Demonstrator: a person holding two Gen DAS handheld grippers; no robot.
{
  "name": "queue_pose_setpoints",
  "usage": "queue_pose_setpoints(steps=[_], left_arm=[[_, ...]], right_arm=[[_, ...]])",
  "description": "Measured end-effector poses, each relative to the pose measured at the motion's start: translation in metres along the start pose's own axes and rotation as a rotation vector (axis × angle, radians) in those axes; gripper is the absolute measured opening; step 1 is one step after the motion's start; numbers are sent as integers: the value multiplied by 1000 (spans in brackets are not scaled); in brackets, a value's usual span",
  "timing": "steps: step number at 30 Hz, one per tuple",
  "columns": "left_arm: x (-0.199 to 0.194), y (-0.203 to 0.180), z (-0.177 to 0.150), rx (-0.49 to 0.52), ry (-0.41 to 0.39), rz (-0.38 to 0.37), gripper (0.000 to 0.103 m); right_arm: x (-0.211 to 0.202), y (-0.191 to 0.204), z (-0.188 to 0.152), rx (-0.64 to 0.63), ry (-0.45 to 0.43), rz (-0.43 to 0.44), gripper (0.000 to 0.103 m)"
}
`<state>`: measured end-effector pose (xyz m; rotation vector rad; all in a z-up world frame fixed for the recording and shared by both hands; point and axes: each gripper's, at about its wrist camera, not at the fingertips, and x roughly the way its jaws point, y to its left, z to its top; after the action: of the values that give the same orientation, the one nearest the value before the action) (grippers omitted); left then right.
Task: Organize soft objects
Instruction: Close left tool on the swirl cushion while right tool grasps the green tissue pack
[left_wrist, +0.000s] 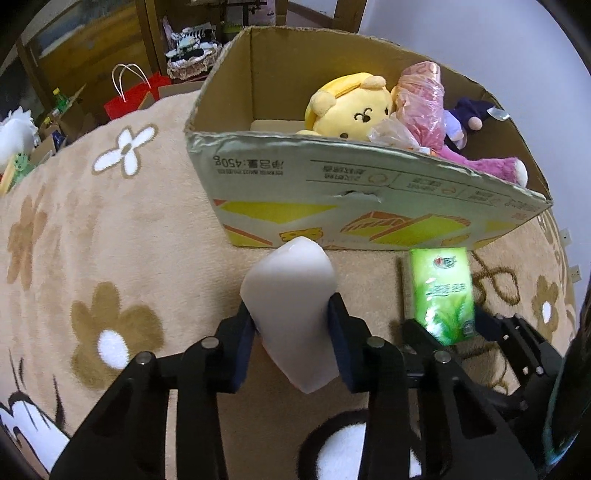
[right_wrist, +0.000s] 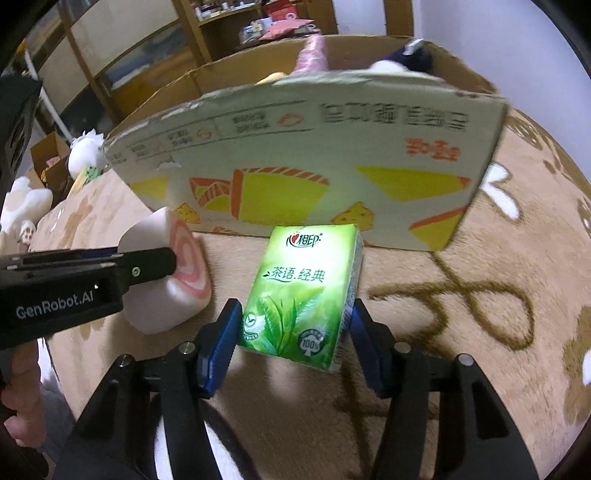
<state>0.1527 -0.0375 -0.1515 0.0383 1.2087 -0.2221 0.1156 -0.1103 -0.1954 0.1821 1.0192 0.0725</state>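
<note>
Just in front of the box (left_wrist: 332, 206), on a flowered blanket (left_wrist: 110, 240), the left tool (left_wrist: 291, 325) is clamped on a white squishy roll (left_wrist: 291, 295), its pads pressing the two long sides. Beside it the right tool (right_wrist: 291, 332) grips a green tissue pack (right_wrist: 299, 291) by its narrow sides. Both look light and soft; the roll should dent and spring back, so a mid-body hold suits. The pack's film may slip, so squeeze it firmly. Plush toys (left_wrist: 351, 110) already lie in the box.
</note>
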Motion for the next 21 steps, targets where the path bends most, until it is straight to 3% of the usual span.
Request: queue_pose_setpoints(steps=[9, 21], left_arm=[[-45, -6, -15, 33, -98, 44, 36], [-128, -9, -20, 89, -419, 57, 36]], right_arm=[[-40, 0, 4, 11, -82, 5, 62], [-109, -5, 9, 1, -250, 19, 62]])
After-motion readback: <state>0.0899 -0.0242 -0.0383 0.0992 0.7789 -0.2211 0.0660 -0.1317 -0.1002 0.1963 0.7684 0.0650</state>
